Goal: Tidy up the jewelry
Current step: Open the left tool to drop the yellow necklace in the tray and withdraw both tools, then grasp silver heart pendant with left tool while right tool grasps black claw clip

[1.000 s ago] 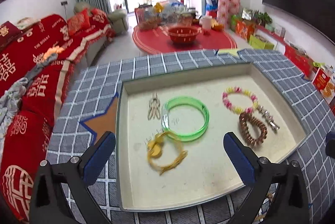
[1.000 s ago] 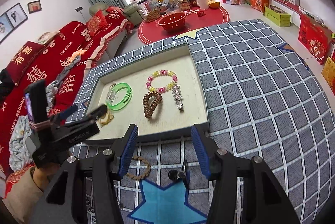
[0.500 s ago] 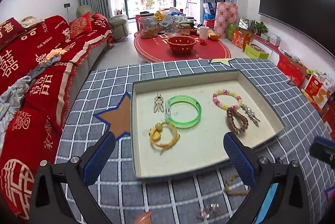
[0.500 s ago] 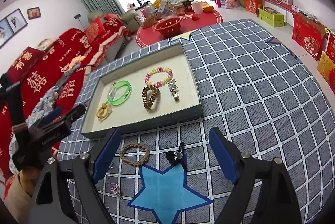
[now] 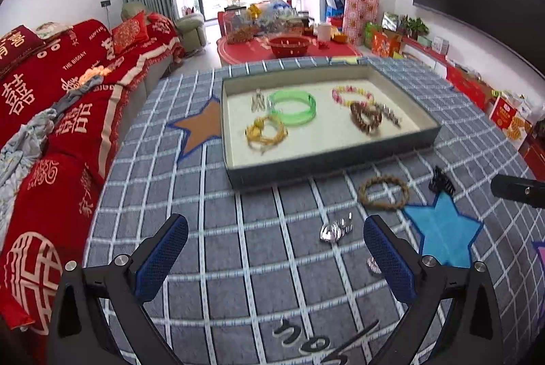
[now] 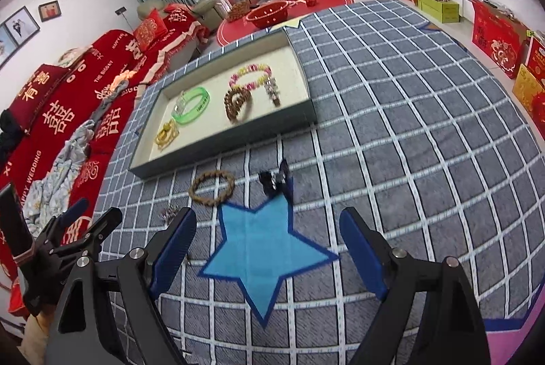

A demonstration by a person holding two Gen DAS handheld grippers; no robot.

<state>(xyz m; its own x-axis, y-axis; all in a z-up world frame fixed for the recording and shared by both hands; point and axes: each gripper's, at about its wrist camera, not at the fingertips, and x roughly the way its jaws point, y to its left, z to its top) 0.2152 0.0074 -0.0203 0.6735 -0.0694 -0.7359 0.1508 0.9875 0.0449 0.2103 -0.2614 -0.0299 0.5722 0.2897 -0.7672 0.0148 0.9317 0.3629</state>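
- Both tongs released, nothing held: my left gripper (image 5: 276, 251) and right gripper (image 6: 267, 245) each hang with jaws spread wide above the cloth.
- Loose pieces lie forward of both tongs, between them and the tray (image 5: 402, 140): braided bracelet (image 5: 383, 193), black clip (image 6: 274, 179), silver clip (image 5: 335, 228), plus a small silver piece (image 5: 373, 264) beside my left tong's right finger.
- Key relation — the silver clip sits just ahead of the left gripper, right of its centreline, long axis running roughly left-to-right across the jaws. Left looks nearer to it.
- Black clip and braided bracelet lie straight ahead of the right gripper, just past the blue star (image 6: 264, 245) — right looks nearer to these.
- Tray already holds a green bangle (image 5: 293, 107), yellow bracelet (image 5: 265, 133), bead bracelets and clips.
- Surface: grey checked tablecloth (image 6: 391, 126), soft; thin pieces may be hard to get under.
- Room: red sofa (image 5: 51, 99) on the left, living room beyond.
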